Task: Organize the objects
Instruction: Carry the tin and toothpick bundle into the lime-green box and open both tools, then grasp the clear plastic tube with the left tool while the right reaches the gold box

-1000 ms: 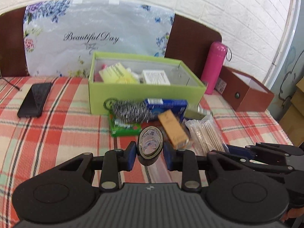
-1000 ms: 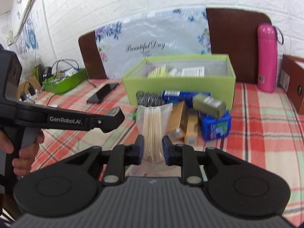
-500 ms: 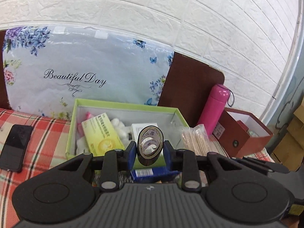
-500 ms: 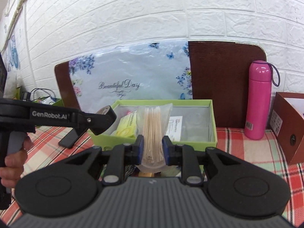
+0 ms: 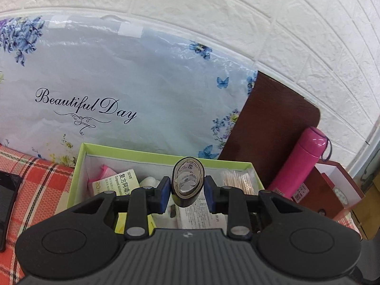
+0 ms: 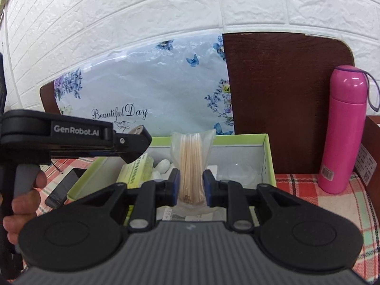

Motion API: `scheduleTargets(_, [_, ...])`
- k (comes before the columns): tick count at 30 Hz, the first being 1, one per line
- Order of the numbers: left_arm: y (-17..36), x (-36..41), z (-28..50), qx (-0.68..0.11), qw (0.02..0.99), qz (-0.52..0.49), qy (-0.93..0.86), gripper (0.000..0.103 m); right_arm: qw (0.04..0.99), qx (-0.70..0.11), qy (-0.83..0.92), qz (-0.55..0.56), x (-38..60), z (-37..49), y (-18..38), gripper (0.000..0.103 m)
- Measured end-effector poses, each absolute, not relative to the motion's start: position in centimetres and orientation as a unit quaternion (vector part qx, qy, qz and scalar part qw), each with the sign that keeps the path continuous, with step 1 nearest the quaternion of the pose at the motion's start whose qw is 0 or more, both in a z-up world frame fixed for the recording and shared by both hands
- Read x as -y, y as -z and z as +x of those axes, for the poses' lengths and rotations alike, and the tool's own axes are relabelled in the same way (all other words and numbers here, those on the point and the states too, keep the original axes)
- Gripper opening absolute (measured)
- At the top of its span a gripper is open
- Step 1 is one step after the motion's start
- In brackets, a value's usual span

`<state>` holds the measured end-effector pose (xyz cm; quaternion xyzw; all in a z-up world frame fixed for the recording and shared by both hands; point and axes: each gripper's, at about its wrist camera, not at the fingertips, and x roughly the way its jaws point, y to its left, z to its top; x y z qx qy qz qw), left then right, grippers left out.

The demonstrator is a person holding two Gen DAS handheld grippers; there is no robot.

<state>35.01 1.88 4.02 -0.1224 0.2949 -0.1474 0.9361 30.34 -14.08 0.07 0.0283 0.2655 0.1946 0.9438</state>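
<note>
Between left fingers: left gripper (image 5: 187, 188) closed on roll of tape (image 5: 187, 182), standing on edge.
Between right fingers: right gripper (image 6: 191, 185) closed on bag of toothpicks (image 6: 191, 166), upright.
Change: both loads lifted off the checked tablecloth (image 6: 315, 190) a second ago, now over the green box (image 5: 79, 163); release looks next.
Beneath fingertips: yellow carton (image 5: 116, 182), leaflet (image 5: 201, 213), cotton balls (image 6: 162, 166) crowd the box floor.
Right of fingers: pink flask (image 6: 344, 128), clear of the drop.

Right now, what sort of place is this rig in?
Probably a home or small room, not a lab: a table with a red plaid cloth against a white brick-pattern wall, a pink flask, and a green box of household oddments.
</note>
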Motion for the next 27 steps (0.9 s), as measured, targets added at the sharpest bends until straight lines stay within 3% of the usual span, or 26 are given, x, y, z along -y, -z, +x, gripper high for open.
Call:
scheduleTargets(3, [-3.0,-1.6,35.8,-0.292,0.938,-0.115,0.149,0.032,0.941,-0.270,-0.202,0.006,13.2,31.1,0.7,0.028])
scheduleTargets(4, [-2.6,-1.6,35.8,-0.291,0.939,-0.110,0.148,0.040,0.943,-0.267,-0.199,-0.005,13.0,31.1,0.9,0.040])
scheduleTargets(5, [-2.2,-1.6,35.8,-0.294,0.940,-0.106,0.140,0.059,0.945,-0.263,-0.192,-0.017,12.8,30.9,1.1,0.053])
scheduleTargets(6, [-1.9,-1.7,35.5,-0.294,0.941,-0.104,0.129,0.067,0.948,-0.257,-0.187,-0.026,12.7,30.5,1.2,0.058])
scheduleTargets(7, [-1.6,-1.9,35.2,-0.289,0.944,-0.103,0.120,0.072,0.950,-0.251,-0.185,-0.030,12.8,30.1,1.3,0.066])
scheduleTargets(8, [-1.5,-2.1,34.9,-0.287,0.946,-0.100,0.116,0.072,0.952,-0.243,-0.184,-0.032,13.0,29.6,1.3,0.070])
scheduleTargets(10, [-1.5,-2.4,34.4,-0.295,0.944,-0.100,0.110,0.072,0.956,-0.231,-0.177,-0.035,13.3,28.7,1.1,0.090])
scheduleTargets(16, [-3.3,-2.6,32.4,-0.302,0.945,-0.086,0.090,0.073,0.962,-0.214,-0.168,-0.013,14.8,26.3,-0.3,0.103])
scheduleTargets(27, [-5.8,-1.5,25.4,-0.294,0.950,-0.052,0.090,0.077,0.966,-0.203,-0.160,-0.003,17.2,20.2,-2.1,0.103])
